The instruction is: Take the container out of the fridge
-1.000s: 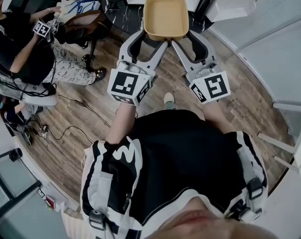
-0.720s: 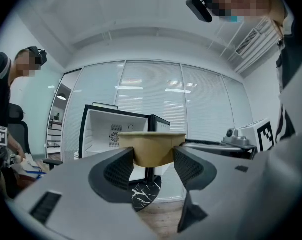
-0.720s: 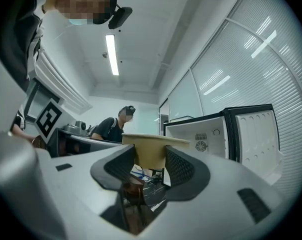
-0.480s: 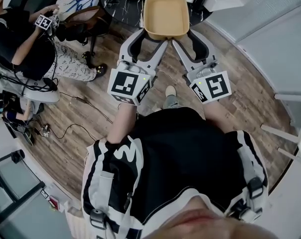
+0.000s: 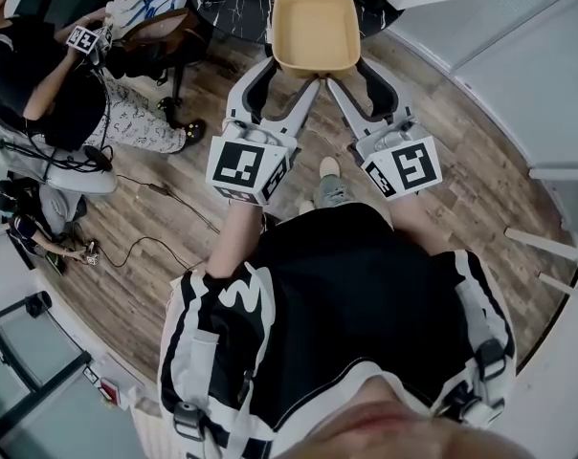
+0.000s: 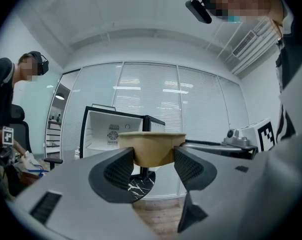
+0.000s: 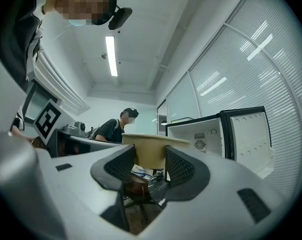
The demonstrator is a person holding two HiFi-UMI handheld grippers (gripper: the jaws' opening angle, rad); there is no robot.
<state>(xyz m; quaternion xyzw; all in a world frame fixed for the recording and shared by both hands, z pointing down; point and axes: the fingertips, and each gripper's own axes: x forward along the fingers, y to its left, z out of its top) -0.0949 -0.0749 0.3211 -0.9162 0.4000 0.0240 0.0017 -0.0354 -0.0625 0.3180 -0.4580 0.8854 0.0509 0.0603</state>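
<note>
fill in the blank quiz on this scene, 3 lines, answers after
1. The left gripper and right gripper each have their jaws ___ on the container.
2. Seen from above, the container is ___ inside.
3. Behind it, the fridge door stands ___.

Missing words: shut; empty; open
</note>
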